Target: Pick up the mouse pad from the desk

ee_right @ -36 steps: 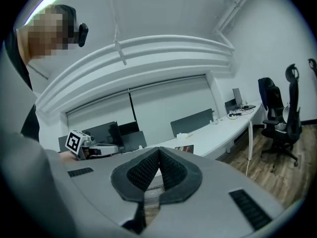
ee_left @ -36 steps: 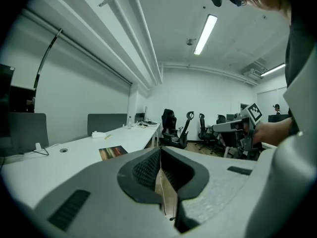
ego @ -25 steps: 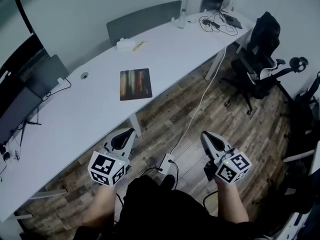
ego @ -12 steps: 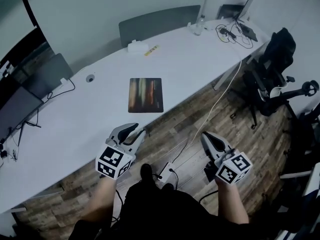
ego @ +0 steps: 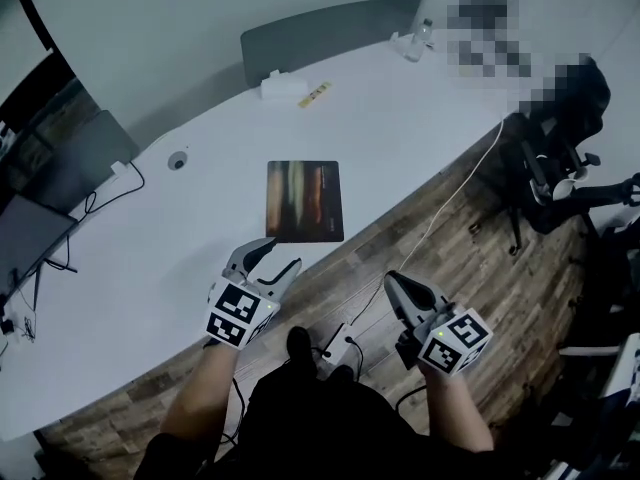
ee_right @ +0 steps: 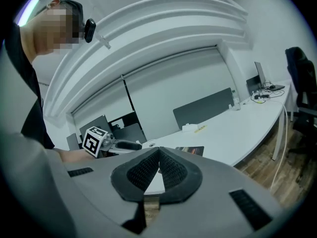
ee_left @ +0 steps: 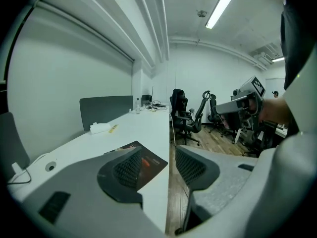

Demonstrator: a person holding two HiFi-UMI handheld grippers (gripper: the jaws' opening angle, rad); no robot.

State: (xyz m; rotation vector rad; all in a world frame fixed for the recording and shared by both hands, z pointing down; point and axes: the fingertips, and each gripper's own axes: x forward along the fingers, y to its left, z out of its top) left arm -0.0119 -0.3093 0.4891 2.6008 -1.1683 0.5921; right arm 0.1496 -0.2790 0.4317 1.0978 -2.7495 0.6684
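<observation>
Dark rectangular mouse pad (ego: 305, 201) with blurred orange and brown streaks, lying flat near the front edge of a long white bench (ego: 150, 238), nothing resting on it. Left claw (ego: 280, 255) held low over that front edge, near the pad's closest corner and apart from it, jaws opening with nothing between them. In the left gripper view, the same pad (ee_left: 151, 163) seen past the parted black ribbed pads. Right claw (ego: 395, 283) out over the brown wood-plank floor (ego: 470, 268), off the bench and well apart from the pad, jaws pressed together and empty. Small white box (ego: 281, 87) at the bench's far edge. Grey chair (ego: 320, 33) behind it.
</observation>
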